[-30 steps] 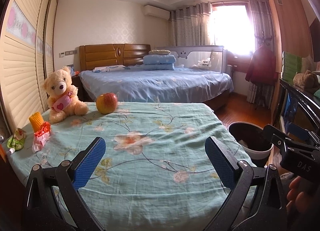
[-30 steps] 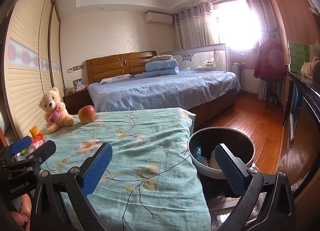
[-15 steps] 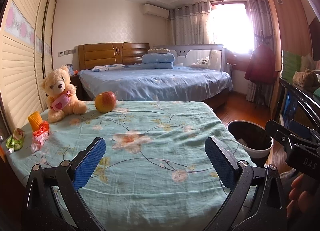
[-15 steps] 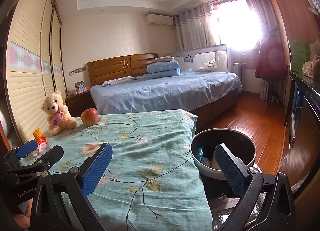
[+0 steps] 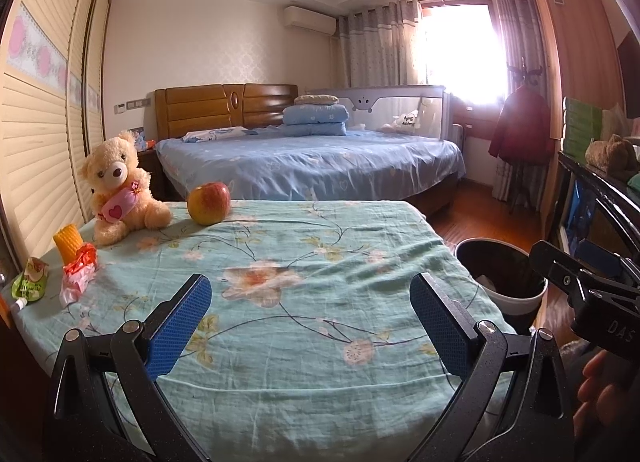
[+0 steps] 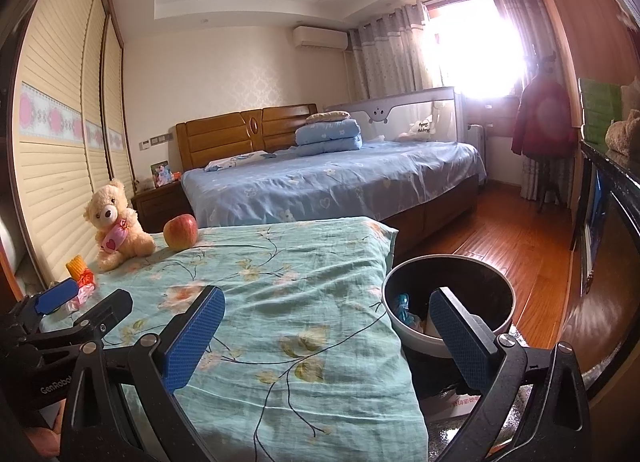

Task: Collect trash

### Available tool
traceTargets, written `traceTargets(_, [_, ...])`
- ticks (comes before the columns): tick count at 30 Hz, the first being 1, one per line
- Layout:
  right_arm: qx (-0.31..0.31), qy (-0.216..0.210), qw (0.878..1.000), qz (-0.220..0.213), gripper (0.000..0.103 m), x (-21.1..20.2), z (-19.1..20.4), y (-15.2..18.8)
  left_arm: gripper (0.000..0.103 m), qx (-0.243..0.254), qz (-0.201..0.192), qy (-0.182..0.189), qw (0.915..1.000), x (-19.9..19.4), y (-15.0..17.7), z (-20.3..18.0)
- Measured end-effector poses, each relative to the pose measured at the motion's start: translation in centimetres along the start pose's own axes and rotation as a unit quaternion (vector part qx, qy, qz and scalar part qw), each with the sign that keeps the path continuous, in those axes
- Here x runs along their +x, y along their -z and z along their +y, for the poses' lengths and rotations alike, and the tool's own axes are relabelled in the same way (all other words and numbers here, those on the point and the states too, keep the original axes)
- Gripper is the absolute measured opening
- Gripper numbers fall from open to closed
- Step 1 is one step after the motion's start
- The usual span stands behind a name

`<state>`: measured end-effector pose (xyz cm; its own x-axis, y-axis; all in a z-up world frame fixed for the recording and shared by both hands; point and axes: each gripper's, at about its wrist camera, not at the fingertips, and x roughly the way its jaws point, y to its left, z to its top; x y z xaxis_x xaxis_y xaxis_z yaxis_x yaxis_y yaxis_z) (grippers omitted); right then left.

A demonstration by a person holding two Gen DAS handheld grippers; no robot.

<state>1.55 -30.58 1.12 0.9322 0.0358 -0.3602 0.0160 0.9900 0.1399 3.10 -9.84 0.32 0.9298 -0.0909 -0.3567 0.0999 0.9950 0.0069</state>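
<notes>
The trash bin [image 6: 448, 302] holds things partly hidden behind the right gripper's [image 6: 324, 336] near finger; what they are is unclear. In the left view the bin's [image 5: 500, 282] right rim is covered. A hand [image 5: 600, 382] is cut off at the right edge. The green pouch's [image 5: 30, 282] print is too small to read.

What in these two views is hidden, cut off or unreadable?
- Bin contents: right view, right tongs finger covers part; left view shows only dark.
- Green pouch print: left view, too small.
- Wrapper: right view, partly behind the left tongs.
- Hand: left view, cut by the edge.
</notes>
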Motion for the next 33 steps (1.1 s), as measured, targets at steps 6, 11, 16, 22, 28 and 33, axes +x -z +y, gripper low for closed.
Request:
traceTargets(6, [-0.001, -0.003, 1.0, 0.001, 0.103, 0.1, 0.2, -0.1, 0.102, 0.001, 0.0, 0.0, 1.0, 0.1, 0.0, -0.1])
traceTargets(11, [-0.001, -0.005, 1.0, 0.0, 0.103, 0.1, 0.4, -0.1, 0.102, 0.0, 0.002, 0.001, 1.0, 0.3, 0.1, -0.1])
traceTargets(16, [-0.001, -0.006, 1.0, 0.0, 0.103, 0.1, 0.5, -0.2, 0.102, 0.0, 0.005, 0.002, 1.0, 0.7, 0.3, 0.0])
traceTargets(22, [0.0, -0.006, 1.0, 0.001, 0.103, 0.1, 0.5, -0.2, 0.102, 0.002, 0.008, 0.002, 1.0, 0.9, 0.5, 0.1])
traceTargets(28, [0.002, -0.007, 1.0, 0.007, 0.103, 0.2, 0.6, 0.1, 0.102, 0.001, 0.012, 0.003, 0.9999, 1.2, 0.5, 0.2])
traceTargets(33, [0.003, -0.007, 1.0, 0.01, 0.103, 0.4, 0.5, 0.1, 0.102, 0.002, 0.016, 0.004, 0.9999, 1.5, 0.5, 0.3])
